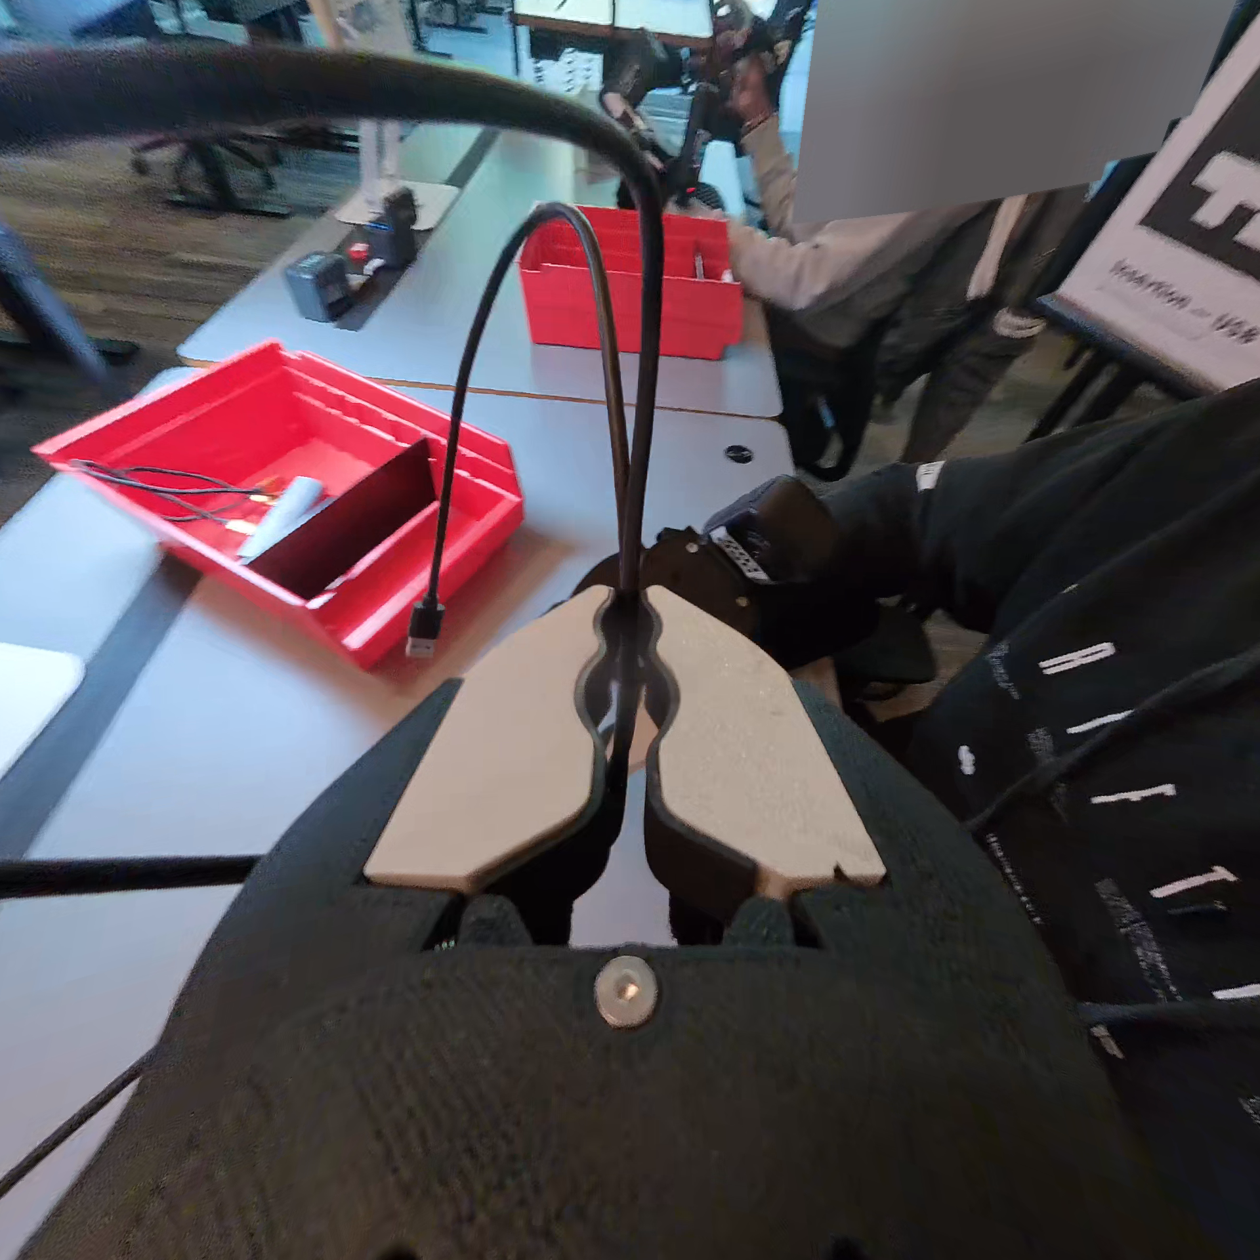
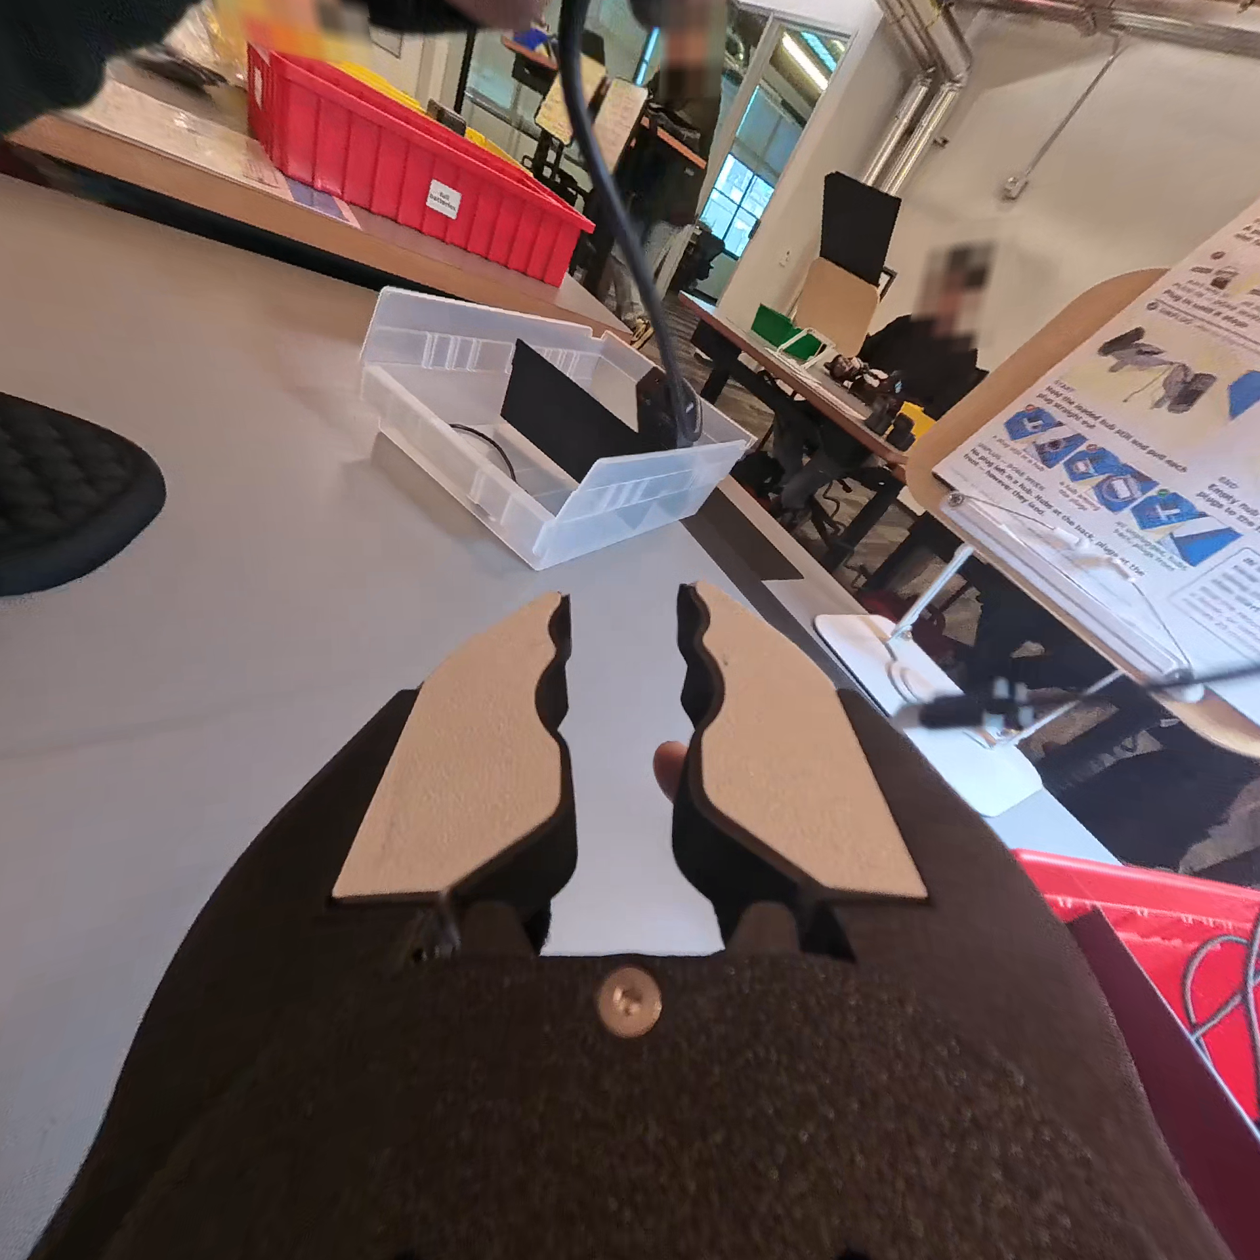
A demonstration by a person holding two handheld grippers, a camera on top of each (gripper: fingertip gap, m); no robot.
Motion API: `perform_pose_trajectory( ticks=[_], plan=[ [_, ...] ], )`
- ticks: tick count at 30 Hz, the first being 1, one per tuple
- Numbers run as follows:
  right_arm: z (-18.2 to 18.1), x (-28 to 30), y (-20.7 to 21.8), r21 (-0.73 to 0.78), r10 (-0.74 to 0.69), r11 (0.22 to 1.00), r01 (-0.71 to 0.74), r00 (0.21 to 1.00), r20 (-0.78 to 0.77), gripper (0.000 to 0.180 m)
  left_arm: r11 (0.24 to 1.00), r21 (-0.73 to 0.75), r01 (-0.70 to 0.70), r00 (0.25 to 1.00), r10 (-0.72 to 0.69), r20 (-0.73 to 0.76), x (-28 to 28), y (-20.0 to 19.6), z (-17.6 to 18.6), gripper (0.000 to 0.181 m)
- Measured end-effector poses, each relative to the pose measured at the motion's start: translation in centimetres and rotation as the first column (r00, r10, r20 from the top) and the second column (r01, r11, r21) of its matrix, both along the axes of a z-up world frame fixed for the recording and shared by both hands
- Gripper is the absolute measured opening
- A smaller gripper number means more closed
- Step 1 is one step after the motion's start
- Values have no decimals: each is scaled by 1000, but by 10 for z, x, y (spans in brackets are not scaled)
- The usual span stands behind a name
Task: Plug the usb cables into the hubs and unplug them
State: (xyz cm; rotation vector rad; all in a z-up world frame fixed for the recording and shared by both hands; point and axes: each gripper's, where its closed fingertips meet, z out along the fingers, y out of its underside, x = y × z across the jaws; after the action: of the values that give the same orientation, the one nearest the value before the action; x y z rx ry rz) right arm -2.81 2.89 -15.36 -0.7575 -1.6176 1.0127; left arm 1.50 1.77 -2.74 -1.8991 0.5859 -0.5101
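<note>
The left tongs point(image 1: 624, 600) clench a black cable point(image 1: 450, 436) whose plug point(image 1: 424, 626) dangles beside a red bin point(image 1: 409, 586) on the surface point(image 1: 204, 750), while the right tongs point(image 2: 622, 600) gape, released.

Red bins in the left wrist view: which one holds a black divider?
The nearer red bin, left of the left gripper; the farther one shows none.

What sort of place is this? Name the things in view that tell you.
Probably a shared lab or workshop: long work tables hold red parts bins, an instruction sheet stands on a stand, and other people work at nearby tables.
</note>
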Motion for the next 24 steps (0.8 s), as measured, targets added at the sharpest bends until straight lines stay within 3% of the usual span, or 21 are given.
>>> perform_pose_trajectory(
  ticks=[10, 12, 14, 17, 19, 24],
  plan=[
    [-16, 0, -17, -30, 88, 996, -87, 996, 23, 49, 996, -30, 79, 967, -69, 247, 37, 14, -70, 5],
    [-13, 1, -21, -56, 91, 994, -91, 996, -9, 38, 997, -36, 69, 959, -57, 279, 35, 17, -80, 5],
    [-9, 3, -21, -56, 91, 994, -93, 995, -45, 0, 997, -42, 58, 949, -42, 313, 31, 18, -85, 5],
    [-10, 7, -17, -60, 123, 991, -123, 992, 6, 0, 996, 22, 81, 935, -83, 344, 18, 6, -65, 25],
    [1, 13, -7, -111, 138, 984, -137, 990, -5, 0, 997, 60, 42, 953, -58, 296, -7, -5, -48, 29],
    [23, 22, 19, -197, 133, 971, -138, 990, -38, 0, 948, 153, -279, 935, 231, 269, -109, -19, -19, 25]
  ],
)
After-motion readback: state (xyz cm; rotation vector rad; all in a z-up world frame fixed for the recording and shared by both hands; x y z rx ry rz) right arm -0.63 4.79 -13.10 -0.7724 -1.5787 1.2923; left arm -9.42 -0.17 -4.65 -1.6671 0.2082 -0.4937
